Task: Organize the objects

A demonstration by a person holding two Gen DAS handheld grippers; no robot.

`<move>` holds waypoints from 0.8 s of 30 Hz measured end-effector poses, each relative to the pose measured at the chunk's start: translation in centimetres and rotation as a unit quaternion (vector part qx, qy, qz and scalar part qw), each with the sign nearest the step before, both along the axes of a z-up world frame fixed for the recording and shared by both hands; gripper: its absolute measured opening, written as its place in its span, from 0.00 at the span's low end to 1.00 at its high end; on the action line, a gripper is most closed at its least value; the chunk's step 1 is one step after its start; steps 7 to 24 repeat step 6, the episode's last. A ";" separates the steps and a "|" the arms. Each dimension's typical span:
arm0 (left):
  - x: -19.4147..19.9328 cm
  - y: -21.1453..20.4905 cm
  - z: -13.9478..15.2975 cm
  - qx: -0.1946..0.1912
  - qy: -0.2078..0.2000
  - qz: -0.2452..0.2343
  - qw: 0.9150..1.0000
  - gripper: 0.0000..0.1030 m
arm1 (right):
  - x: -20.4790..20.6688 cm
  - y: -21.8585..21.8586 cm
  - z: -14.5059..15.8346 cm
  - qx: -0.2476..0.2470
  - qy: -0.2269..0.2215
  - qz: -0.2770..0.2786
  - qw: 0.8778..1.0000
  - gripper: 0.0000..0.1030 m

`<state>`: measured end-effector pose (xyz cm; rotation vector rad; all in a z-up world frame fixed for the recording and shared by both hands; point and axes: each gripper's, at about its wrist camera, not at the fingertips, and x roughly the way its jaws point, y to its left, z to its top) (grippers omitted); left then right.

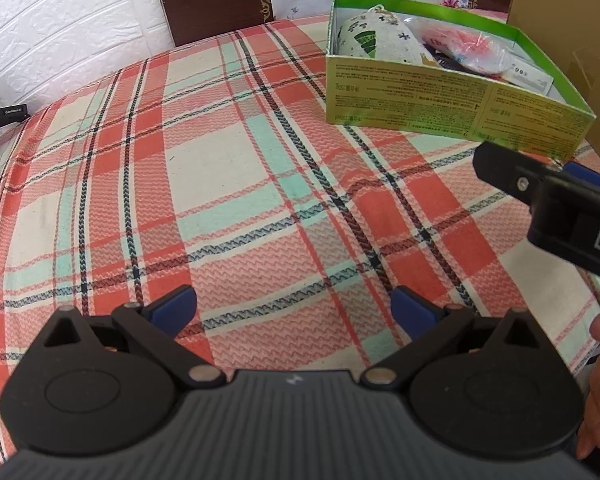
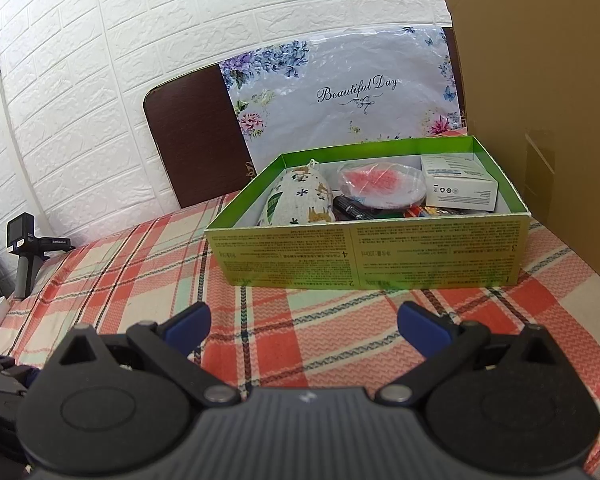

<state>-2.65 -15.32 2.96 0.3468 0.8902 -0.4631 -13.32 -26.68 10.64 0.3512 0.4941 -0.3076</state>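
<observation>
An open green box [image 2: 364, 258] stands on the plaid cloth, also at the far right of the left wrist view [image 1: 452, 98]. Inside lie a patterned fabric pouch [image 2: 298, 200], a clear bag with pink contents [image 2: 380, 184], a white carton [image 2: 458, 188] and a dark tube [image 2: 350, 208]. My right gripper [image 2: 304, 326] is open and empty, just in front of the box. My left gripper [image 1: 294, 306] is open and empty over bare cloth, left of the box. The right gripper's black body [image 1: 548, 200] shows at the right edge of the left wrist view.
A brown cardboard panel [image 2: 540, 120] stands right of the box. A floral "Beautiful Day" bag [image 2: 348, 92] leans on a dark board [image 2: 196, 136] against the white brick wall. A small camera on a stand [image 2: 24, 248] sits at the left edge.
</observation>
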 end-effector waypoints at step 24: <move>-0.3 0.0 0.4 -0.001 -0.031 -0.009 0.999 1.00 | 0.1 0.1 -0.1 -0.003 0.000 -0.005 1.000 1.00</move>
